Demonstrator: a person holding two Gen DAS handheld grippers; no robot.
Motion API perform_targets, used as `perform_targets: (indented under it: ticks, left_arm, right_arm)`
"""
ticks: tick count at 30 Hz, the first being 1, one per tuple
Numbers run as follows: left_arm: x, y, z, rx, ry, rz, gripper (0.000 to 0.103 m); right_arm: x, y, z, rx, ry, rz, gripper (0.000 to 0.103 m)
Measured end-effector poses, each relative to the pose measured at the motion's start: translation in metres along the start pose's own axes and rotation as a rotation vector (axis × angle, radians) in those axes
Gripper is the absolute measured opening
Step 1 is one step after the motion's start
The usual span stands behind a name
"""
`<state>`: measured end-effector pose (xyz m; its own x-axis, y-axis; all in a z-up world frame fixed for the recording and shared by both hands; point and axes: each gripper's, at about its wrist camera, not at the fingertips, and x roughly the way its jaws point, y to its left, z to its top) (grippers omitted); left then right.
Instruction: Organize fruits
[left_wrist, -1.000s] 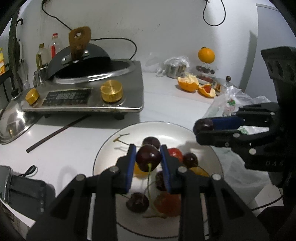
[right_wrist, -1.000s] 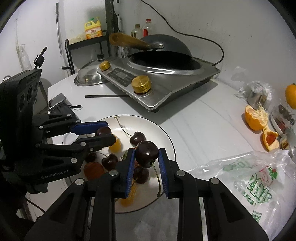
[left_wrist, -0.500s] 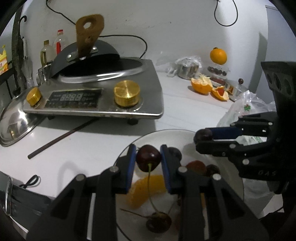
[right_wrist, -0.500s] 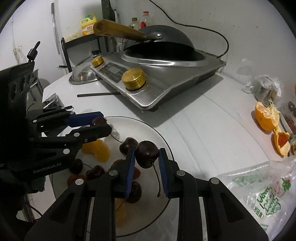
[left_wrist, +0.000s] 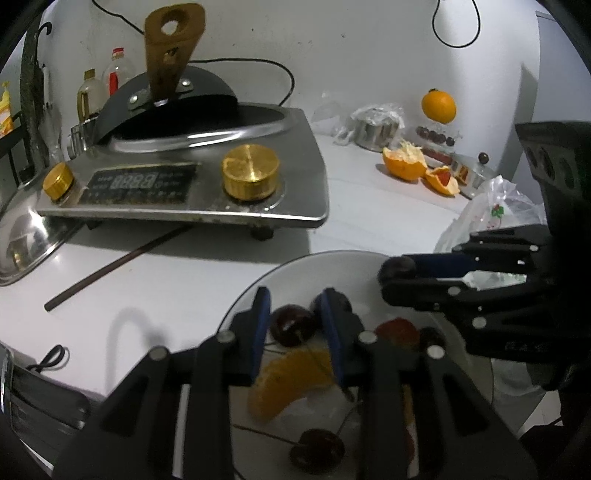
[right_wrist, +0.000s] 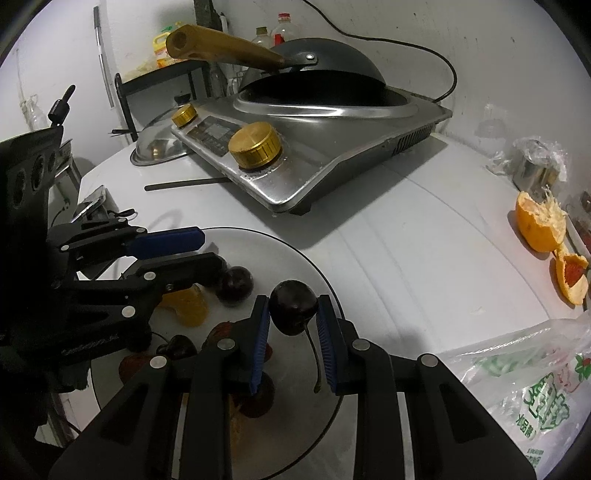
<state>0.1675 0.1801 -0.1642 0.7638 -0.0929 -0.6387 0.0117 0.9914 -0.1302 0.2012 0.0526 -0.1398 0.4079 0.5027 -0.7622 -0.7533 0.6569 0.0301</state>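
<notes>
Plate, white, at near edge of the table, holds the fruit. Contents per left wrist view: 1 orange segment, 1 red berry-like piece, approx. 5 dark cherries incl. one low down with its stem showing. Blur prevents a firm count.

Left gripper: jaws have just been opening; a cherry sits between the blue pads with gaps either side, so released, resting on the plate. Right wrist view confirms: left gripper's tips stand apart, that cherry lying just beyond them on the plate.

Right gripper: clenched on a second cherry, stem hanging below, above the plate's right rim. In left wrist view the same cherry shows at the tip of the right gripper.

Other containers: wok w/ wooden handle on a steel cooker, 2 brass knobs. Small steel pot in plastic wrap, contents not visible. Printed plastic bag beside the plate.

Left view only: whole orange and a row of dark fruit beneath it. Both views: 2 orange peel halves, 1 dark stick, steel lid.
</notes>
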Motion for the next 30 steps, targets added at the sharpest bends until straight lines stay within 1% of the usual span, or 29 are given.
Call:
perform_targets:
  ticks: [12,13,14,15,16,30]
  left_arm:
    - [-0.012,-0.005,0.000,0.004,-0.009,0.015,0.034]
    - [-0.014,-0.005,0.000,0.004,-0.011,0.015,0.040]
    - [-0.017,-0.006,0.000,-0.001,-0.014,0.015,0.056]
    - [-0.019,-0.006,0.000,-0.006,-0.019,0.013,0.061]
    - [-0.022,-0.006,0.000,-0.015,-0.025,0.007,0.063]
    - [-0.063,-0.027,-0.001,0.007,-0.081,0.019,0.064]
  right_arm:
    - [-0.012,0.002,0.000,0.015,-0.022,-0.014,0.028]
    - [-0.014,0.003,-0.001,0.015,-0.024,-0.014,0.028]
    - [-0.016,0.004,-0.001,0.014,-0.027,-0.016,0.028]
    - [-0.019,0.004,-0.002,0.014,-0.030,-0.018,0.028]
    - [-0.021,0.005,-0.002,0.013,-0.033,-0.020,0.028]
    - [-0.069,0.014,-0.014,0.011,-0.091,-0.054,0.029]
